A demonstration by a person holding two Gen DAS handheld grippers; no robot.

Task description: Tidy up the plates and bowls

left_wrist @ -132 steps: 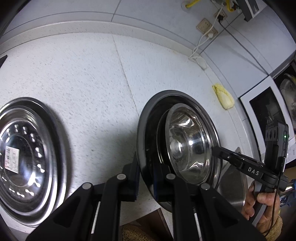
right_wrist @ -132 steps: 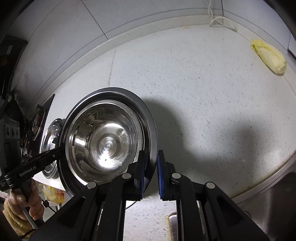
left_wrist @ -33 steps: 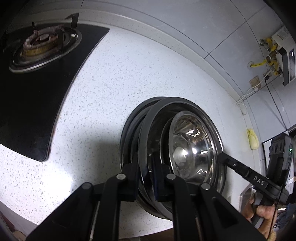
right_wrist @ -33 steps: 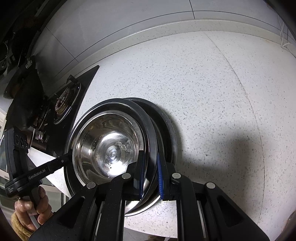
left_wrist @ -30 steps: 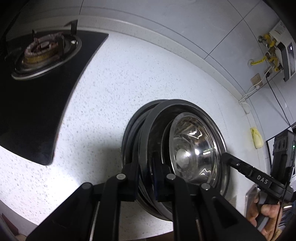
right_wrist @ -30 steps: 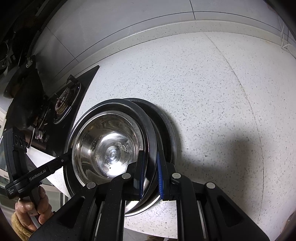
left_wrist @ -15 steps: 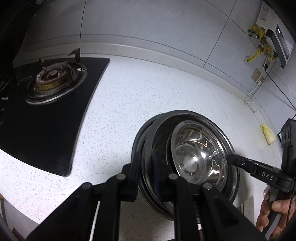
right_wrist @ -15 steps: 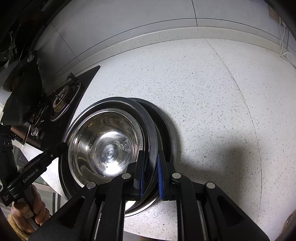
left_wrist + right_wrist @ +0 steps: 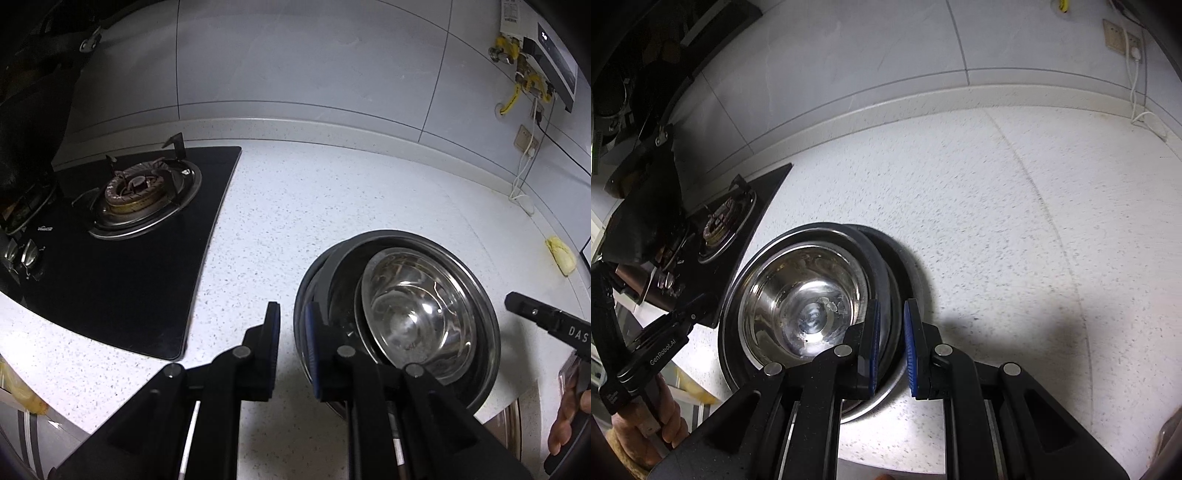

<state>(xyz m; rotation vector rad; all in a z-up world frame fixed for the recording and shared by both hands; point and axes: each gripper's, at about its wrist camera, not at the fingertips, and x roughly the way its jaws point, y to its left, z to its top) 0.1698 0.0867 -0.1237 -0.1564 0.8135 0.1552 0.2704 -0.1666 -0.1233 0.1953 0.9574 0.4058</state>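
A stack of steel plates point(image 9: 484, 332) rests on the white speckled counter, with a shiny steel bowl point(image 9: 413, 314) nested on top. The upper plate sits slightly offset on the one below. My left gripper point(image 9: 293, 328) is open, just off the stack's left rim, holding nothing. My right gripper point(image 9: 891, 332) is open, its jaws either side of the stack's right rim point(image 9: 886, 280) without clamping it. The bowl point(image 9: 809, 291) shows in the right wrist view too.
A black gas hob point(image 9: 122, 221) with a burner point(image 9: 144, 192) lies left of the stack. A tiled wall point(image 9: 295, 66) backs the counter point(image 9: 332, 199). A yellow cloth point(image 9: 561, 254) lies at the far right. The counter's front edge is close below the stack.
Both grippers carried the plate with the bowl leftward onto the other plates, set it down, then opened and drew back a little from the rims.
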